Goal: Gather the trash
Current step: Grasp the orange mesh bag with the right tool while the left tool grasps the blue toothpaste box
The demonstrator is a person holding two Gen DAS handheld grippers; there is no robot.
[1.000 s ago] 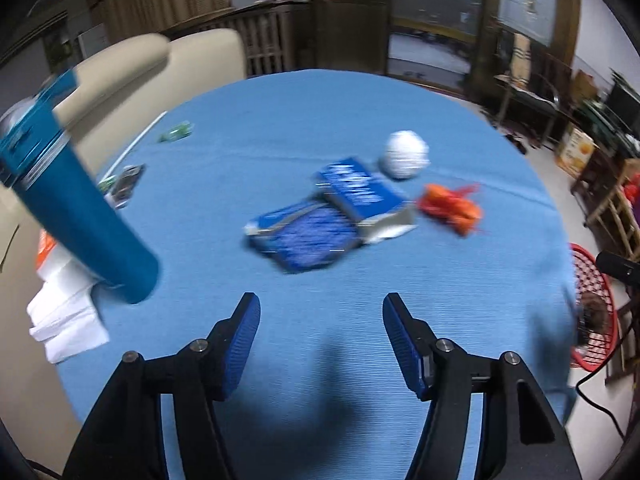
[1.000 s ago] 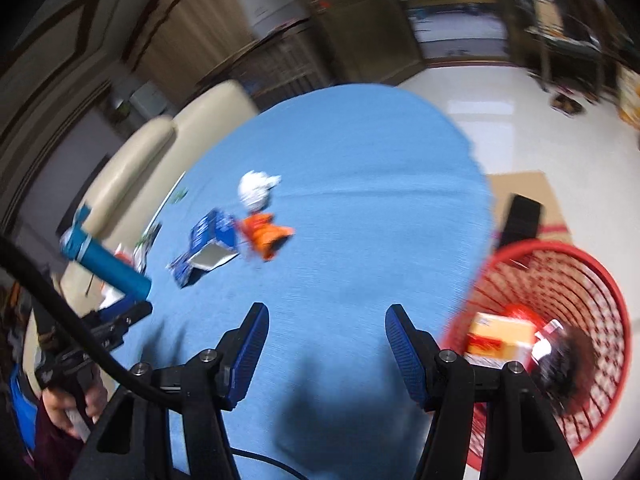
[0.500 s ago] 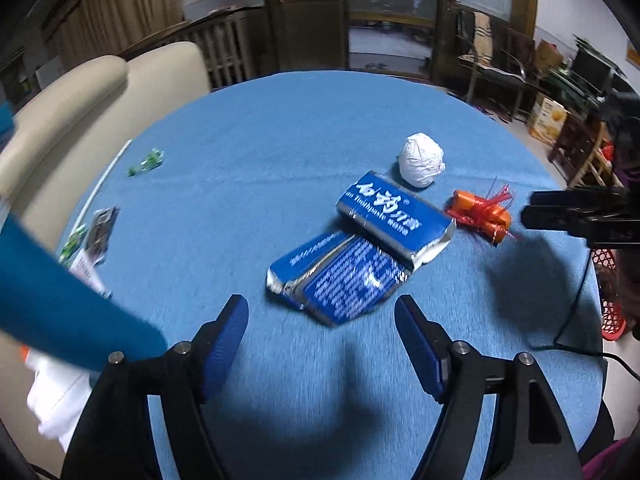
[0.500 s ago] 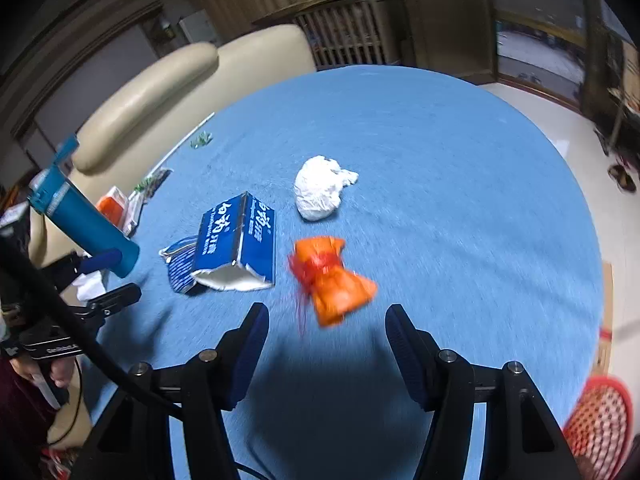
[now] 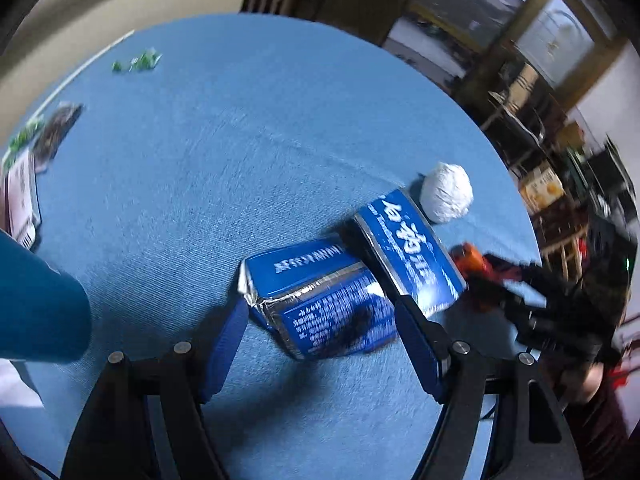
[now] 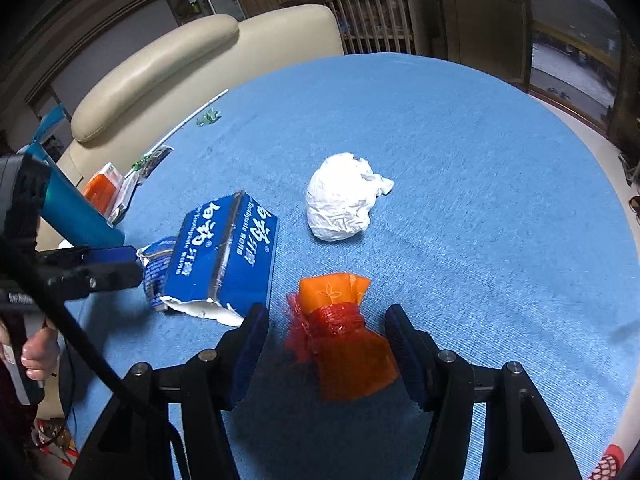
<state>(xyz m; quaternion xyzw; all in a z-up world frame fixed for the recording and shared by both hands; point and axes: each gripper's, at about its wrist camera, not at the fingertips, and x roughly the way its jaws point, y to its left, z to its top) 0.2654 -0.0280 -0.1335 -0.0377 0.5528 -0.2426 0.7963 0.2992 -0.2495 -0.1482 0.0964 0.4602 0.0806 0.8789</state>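
On the blue bench (image 6: 460, 128), the right gripper (image 6: 324, 344) hovers with its jaws apart and gripping nothing, the orange wrapper (image 6: 340, 336) lying between them, its long axis running away from the jaws toward the bench's middle. The left gripper (image 5: 320, 332) also stands open and empty, straddling the flattened blue carton (image 5: 320, 300) near the front edge. The toothpaste box (image 6: 224, 252) and white paper wad (image 6: 340, 196) lie just beyond. Each hand seems nearest its own piece.
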